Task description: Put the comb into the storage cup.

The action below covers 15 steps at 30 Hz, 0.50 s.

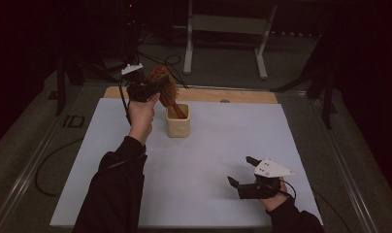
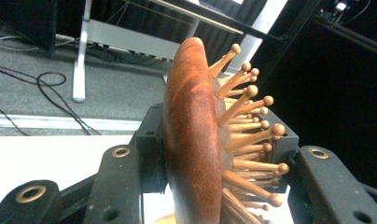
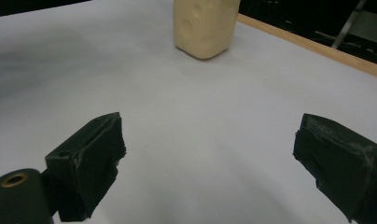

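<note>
Left gripper (image 1: 153,88), raised over the far part of the white surface (image 1: 223,141), its fingers clamped on the wooden hairbrush (image 1: 164,86), whose handle end dips into the cream holder (image 1: 178,121). The left gripper view adds the brush's ball-tipped pins (image 2: 252,135) edge-on. Right gripper (image 1: 240,171) rests near the front edge, fingers (image 3: 91,161) spread wide and empty, well apart from the holder. Cables (image 1: 155,53) lie on the floor beyond.

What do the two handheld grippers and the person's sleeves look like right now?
Both are black two-jaw tools. The left gripper and the right gripper each carry a pale three-cornered plate and trail a thin black cable. Brass-ringed holes mark the jaw arms. Both sleeves are black.
</note>
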Each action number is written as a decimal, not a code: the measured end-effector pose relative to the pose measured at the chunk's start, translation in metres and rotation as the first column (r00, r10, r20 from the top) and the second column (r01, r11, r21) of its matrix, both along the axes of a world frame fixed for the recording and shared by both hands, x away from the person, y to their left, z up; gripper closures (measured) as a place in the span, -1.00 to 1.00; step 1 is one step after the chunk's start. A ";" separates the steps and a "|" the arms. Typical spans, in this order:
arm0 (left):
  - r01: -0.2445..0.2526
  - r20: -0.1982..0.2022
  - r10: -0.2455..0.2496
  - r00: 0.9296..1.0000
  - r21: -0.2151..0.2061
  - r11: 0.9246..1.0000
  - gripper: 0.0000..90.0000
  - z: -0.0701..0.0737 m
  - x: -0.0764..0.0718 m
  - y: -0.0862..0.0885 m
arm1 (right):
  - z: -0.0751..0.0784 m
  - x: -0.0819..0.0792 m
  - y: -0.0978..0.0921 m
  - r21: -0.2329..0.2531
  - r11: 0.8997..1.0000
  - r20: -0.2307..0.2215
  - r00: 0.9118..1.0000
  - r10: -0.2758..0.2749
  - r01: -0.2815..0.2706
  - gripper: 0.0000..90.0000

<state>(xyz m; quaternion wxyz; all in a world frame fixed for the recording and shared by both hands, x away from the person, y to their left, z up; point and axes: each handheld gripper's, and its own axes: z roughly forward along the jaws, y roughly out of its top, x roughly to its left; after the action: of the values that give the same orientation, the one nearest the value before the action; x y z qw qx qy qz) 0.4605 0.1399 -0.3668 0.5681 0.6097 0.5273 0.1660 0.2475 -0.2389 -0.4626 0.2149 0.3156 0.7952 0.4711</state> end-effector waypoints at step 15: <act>0.011 -0.030 -0.010 1.000 0.006 1.000 0.20 -0.020 0.004 -0.005 | 0.000 0.000 -0.001 0.007 1.000 -0.005 1.000 -0.002 0.002 -0.82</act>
<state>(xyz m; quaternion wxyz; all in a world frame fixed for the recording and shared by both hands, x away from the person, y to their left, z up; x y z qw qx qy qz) 0.4647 0.1345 -0.3867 0.5591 0.6166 0.5319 0.1557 0.2475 -0.2397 -0.4629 0.2124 0.3182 0.7936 0.4731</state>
